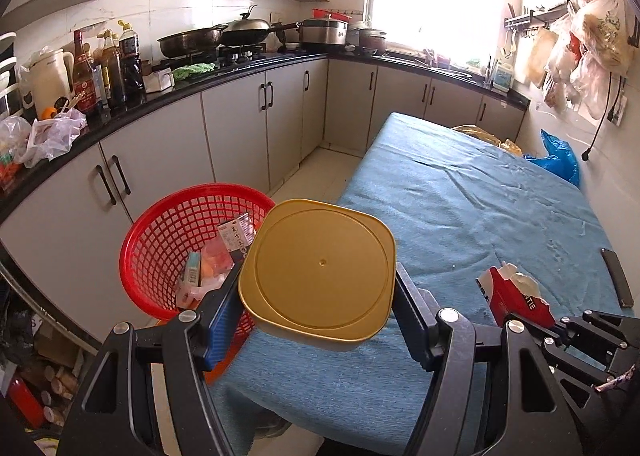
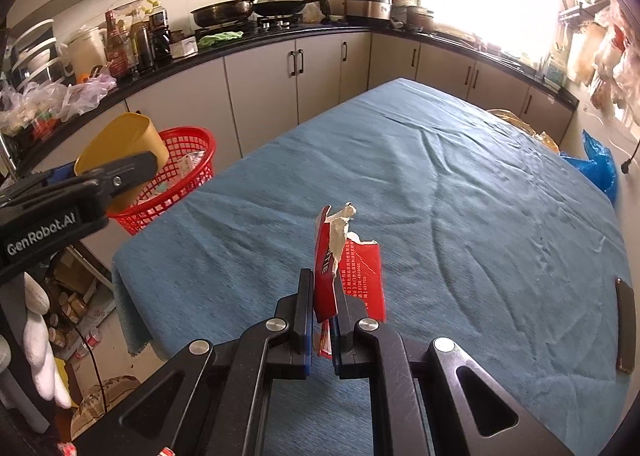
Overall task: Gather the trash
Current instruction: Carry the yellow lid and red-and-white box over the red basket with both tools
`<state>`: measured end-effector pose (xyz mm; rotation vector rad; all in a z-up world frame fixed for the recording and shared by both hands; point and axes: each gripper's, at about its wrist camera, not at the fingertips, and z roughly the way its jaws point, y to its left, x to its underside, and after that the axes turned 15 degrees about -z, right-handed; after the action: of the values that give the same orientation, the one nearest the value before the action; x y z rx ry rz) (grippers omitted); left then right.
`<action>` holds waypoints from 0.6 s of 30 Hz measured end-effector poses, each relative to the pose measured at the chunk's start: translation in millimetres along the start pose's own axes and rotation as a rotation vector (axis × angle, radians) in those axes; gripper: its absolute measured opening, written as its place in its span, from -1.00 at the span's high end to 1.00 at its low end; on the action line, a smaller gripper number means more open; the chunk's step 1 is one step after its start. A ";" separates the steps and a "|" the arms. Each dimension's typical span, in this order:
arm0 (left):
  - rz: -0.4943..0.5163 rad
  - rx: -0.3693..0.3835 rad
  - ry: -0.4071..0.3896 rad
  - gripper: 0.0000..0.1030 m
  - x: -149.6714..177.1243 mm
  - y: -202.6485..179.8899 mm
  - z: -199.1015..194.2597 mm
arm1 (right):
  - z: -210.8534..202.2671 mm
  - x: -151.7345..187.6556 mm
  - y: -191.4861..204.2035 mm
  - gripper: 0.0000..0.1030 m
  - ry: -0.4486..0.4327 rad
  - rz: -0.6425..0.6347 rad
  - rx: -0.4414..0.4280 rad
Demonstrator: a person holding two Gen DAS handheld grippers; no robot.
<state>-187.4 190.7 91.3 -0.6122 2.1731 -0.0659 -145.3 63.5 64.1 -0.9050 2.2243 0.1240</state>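
Observation:
My left gripper is shut on a gold plastic tub, bottom facing the camera, held over the table's left edge beside the red mesh basket. The basket holds several wrappers and cartons. In the right wrist view the tub hangs in front of the basket. My right gripper is shut on a torn red paper packet with white text, lifted above the blue tablecloth. That packet shows at the right in the left wrist view.
A dark phone lies at the table's right edge. A blue plastic bag and a yellow bag sit at the far right. Grey cabinets and a cluttered black counter run behind. Boxes and jars crowd the floor at left.

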 end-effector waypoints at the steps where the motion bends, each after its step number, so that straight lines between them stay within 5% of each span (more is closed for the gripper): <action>1: -0.001 0.000 0.001 -0.32 0.0 1.0 0.1 | 0.2 -0.9 0.8 0.85 0.000 -0.003 -0.001; 18: -0.034 -0.042 -0.002 -0.32 -3.9 31.4 -1.7 | 11.9 -25.0 33.1 0.85 -0.002 -0.071 -0.043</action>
<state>-199.4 219.7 87.2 -0.6727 2.1668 -0.0376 -147.2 106.6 66.1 -1.0058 2.1922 0.1397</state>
